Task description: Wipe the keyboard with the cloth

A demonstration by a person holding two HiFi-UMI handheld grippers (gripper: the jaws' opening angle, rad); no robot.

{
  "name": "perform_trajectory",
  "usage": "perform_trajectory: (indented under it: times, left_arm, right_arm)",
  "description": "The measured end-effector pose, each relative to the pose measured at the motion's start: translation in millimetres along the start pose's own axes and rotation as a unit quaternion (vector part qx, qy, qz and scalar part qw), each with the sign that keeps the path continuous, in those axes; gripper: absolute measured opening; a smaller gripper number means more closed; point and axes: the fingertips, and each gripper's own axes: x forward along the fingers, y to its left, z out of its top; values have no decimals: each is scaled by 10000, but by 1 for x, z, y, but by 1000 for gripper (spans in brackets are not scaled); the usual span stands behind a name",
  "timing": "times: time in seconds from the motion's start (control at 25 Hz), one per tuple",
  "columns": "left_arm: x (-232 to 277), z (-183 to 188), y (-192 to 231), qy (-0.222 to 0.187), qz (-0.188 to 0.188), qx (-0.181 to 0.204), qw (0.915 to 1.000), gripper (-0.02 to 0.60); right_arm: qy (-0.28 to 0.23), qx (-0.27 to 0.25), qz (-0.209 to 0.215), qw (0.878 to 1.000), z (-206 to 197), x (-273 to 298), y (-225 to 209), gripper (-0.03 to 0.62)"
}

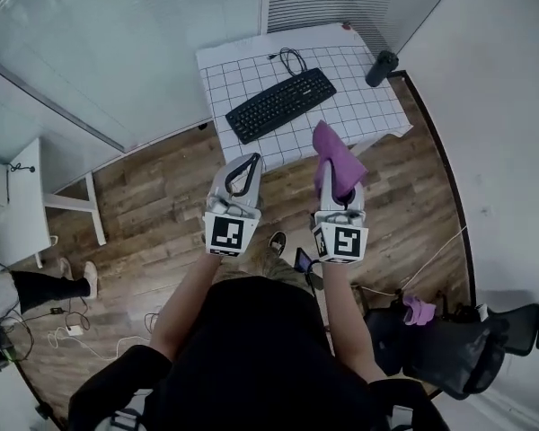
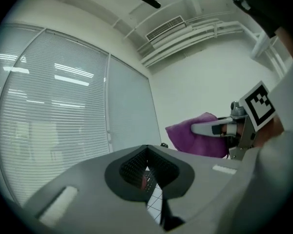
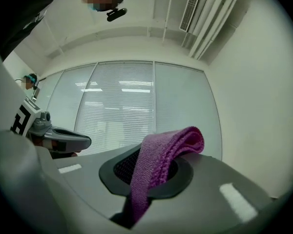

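In the head view a black keyboard (image 1: 278, 104) lies slanted on a white gridded table (image 1: 373, 108), well ahead of both grippers. My left gripper (image 1: 248, 163) is held out level over the wooden floor, shut with nothing in it (image 2: 147, 172). Beside it my right gripper (image 1: 339, 189) is shut on a purple cloth (image 1: 335, 162), which stands up out of the jaws and flops over them (image 3: 158, 162). Each gripper view shows the other one alongside: the right gripper (image 2: 219, 128) with the cloth (image 2: 195, 139), and the left gripper (image 3: 63, 140).
A black cylinder (image 1: 382, 67) stands at the table's right corner, and a black cable (image 1: 292, 59) loops behind the keyboard. A black office chair (image 1: 472, 339) with another purple cloth (image 1: 419, 310) is at lower right. A white desk (image 1: 22, 214) stands left, and glass walls with blinds (image 3: 122, 106) lie ahead.
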Motion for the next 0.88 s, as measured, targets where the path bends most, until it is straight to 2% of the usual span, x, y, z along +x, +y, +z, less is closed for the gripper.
perform_trajectory:
  times: [0.2, 0.44, 0.68, 0.88]
  left_arm:
    - [39, -19, -2, 290, 270, 113, 9992, 0]
    - [49, -79, 11, 1036, 479, -30, 9935, 0]
    - [106, -115, 55, 993, 1125, -400, 9879, 0]
    - [151, -129, 91, 859, 1157, -394, 9888, 0]
  right_arm:
    - [172, -15, 310, 9994, -27, 50, -51, 43]
    - [498, 147, 440, 9977, -65, 87, -78, 44]
    - [735, 22, 562, 9957, -84, 157, -96, 44]
    - [1049, -288, 789, 9909, -94, 211, -107, 43]
